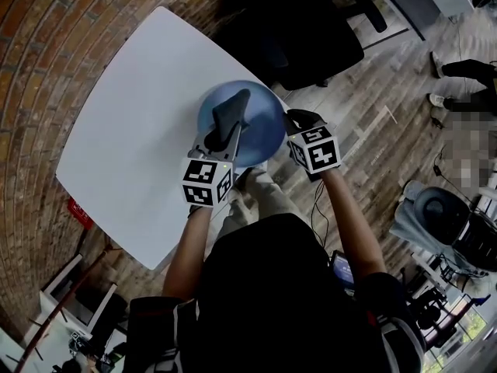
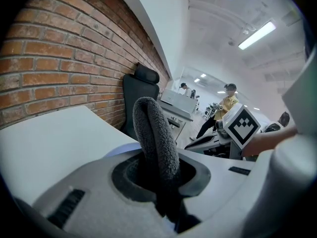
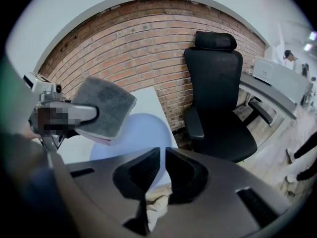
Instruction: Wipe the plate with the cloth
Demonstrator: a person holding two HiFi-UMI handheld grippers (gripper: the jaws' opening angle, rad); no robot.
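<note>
left gripper: jaws clamped on folded grey cloth; the fold sticks out past the tips, over the plate.
right gripper: jaws narrow, pinching the rim of the plate on its right side.
plate: blue, at the near edge of the table, partly past it. Can't tell if it's resting or lifted.
step: lay the cloth flat on the plate face and sweep across. Firm rim pinch, or the plate likely tips.
head view only: plate against the table edge.
right gripper view only: rim between the jaws, cloth's broad face.
left gripper view only: fold seated deep in the jaws.
</note>
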